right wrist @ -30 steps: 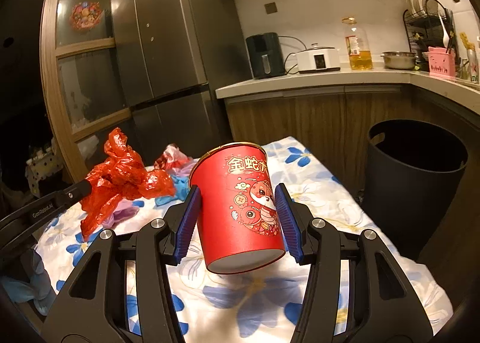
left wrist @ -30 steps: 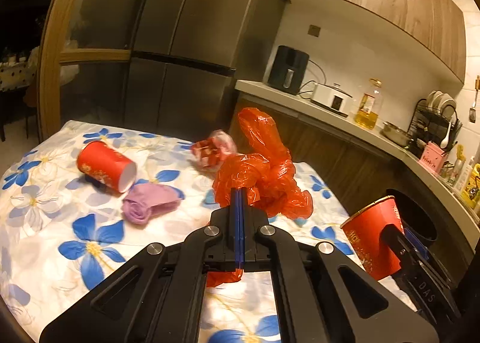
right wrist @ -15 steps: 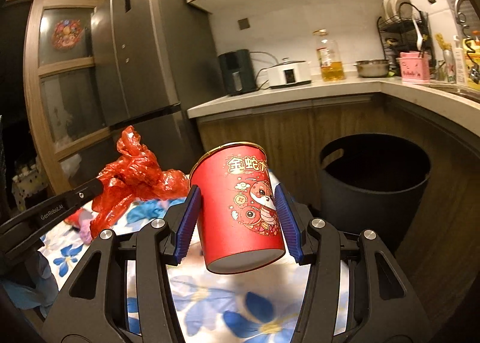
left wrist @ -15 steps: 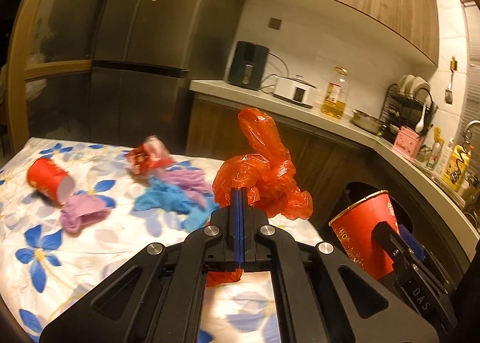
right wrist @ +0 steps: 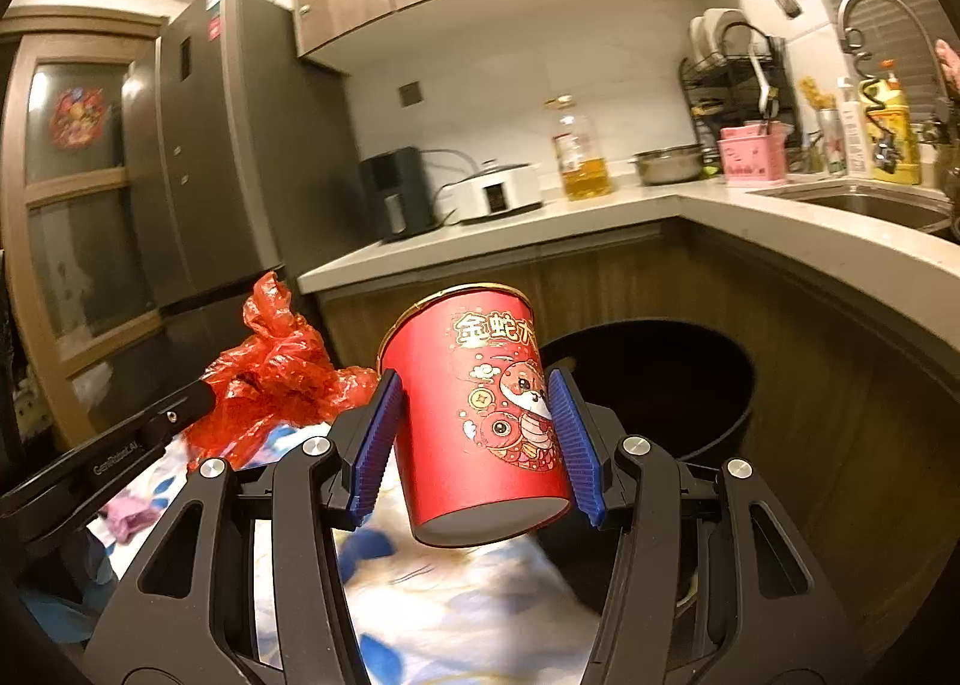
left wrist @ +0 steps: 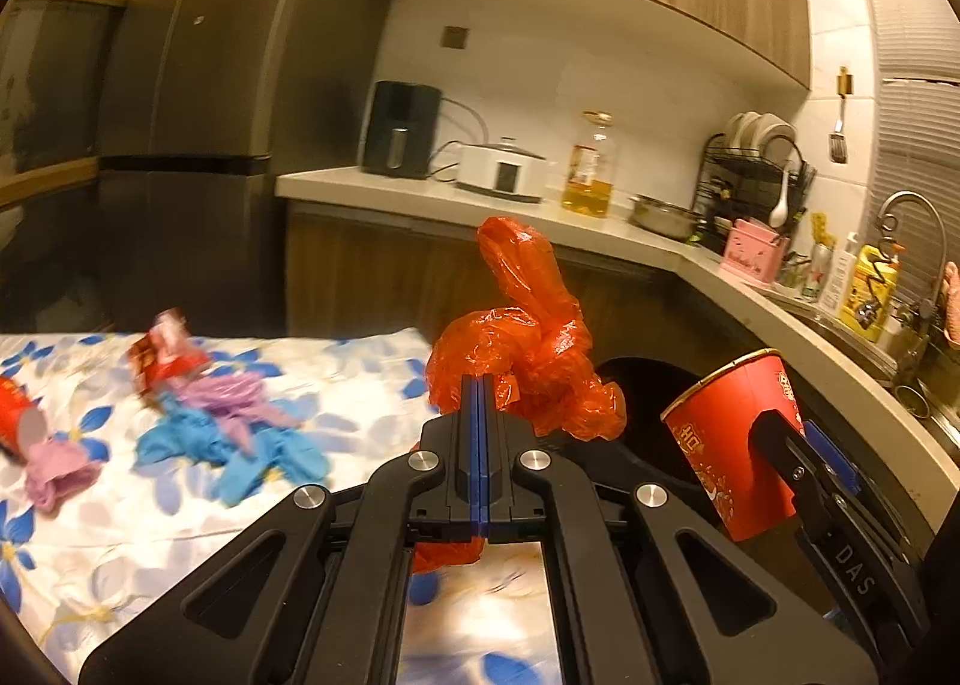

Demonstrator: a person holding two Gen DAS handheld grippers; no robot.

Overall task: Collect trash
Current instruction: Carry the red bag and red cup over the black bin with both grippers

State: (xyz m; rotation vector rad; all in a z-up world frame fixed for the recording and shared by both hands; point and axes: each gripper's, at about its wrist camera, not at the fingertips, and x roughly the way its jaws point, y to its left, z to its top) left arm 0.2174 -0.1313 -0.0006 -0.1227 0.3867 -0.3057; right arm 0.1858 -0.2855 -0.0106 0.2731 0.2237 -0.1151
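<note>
kitchen cabinets frame a black bin (right wrist: 648, 385) just beyond the right gripper (right wrist: 474, 445), jaws pinching a red cup (right wrist: 480, 415), while left gripper (left wrist: 483, 403) jaws clamp a red bag (left wrist: 522, 361) that could snag when released.

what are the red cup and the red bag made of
Red cup: probably coated paper, given its smooth matte printed wall and thin rolled gold rim. Red bag: thin plastic film, crumpled, glossy and translucent where light passes through.
</note>
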